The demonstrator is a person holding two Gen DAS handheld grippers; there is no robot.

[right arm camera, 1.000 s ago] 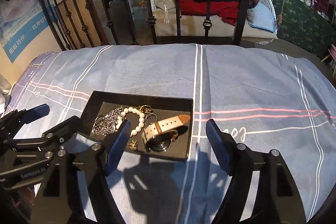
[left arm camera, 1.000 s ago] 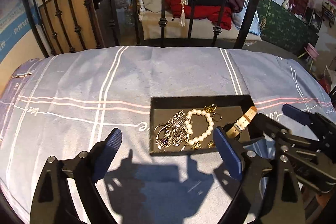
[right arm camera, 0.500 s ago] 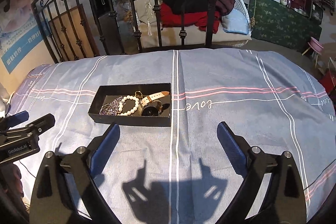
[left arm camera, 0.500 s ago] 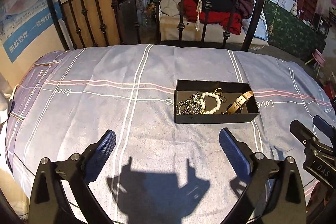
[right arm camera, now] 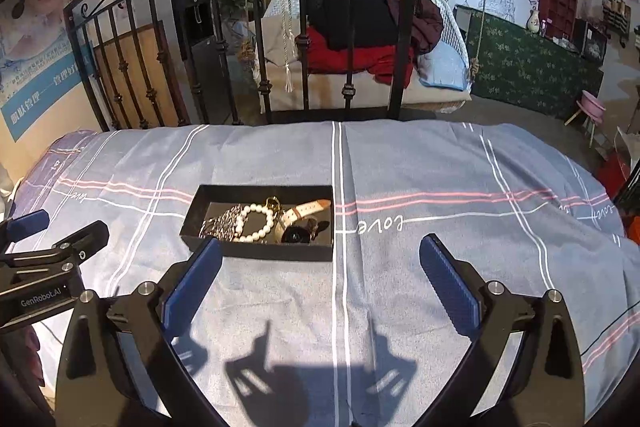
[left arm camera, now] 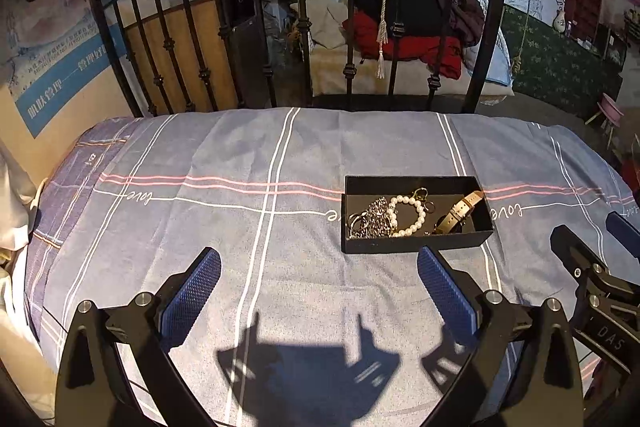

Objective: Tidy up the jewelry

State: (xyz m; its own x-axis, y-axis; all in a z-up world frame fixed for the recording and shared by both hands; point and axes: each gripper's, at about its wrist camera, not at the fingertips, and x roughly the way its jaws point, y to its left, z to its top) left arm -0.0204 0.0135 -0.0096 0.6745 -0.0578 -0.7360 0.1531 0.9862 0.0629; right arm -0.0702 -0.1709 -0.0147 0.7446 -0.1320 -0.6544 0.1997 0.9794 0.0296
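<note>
A black jewelry box (left arm camera: 416, 245) (right arm camera: 260, 250) sits on the blue-grey plaid bedsheet (left arm camera: 240, 227) (right arm camera: 440, 187). Inside it lie a white pearl bracelet (left arm camera: 416, 223) (right arm camera: 264, 227), a silver chain tangle (left arm camera: 370, 221) (right arm camera: 222, 223), gold rings (left arm camera: 422, 193) (right arm camera: 273, 202) and a tan-strap watch (left arm camera: 460, 211) (right arm camera: 306, 211). My left gripper (left arm camera: 318, 283) is open and empty, hovering left of and nearer than the box. My right gripper (right arm camera: 320, 271) is open and empty, nearer than the box and to its right.
A black iron bedframe (left arm camera: 348, 27) (right arm camera: 348, 27) stands at the bed's far edge. Beyond it is a swing seat with red and black clothes (left arm camera: 404, 39) (right arm camera: 360, 39). The other gripper shows at each view's side (left arm camera: 592, 275) (right arm camera: 48, 259).
Both grippers have pulled back and up from the box, which now looks smaller and farther. Both stayed open and empty. The jewelry in the box has not moved.
</note>
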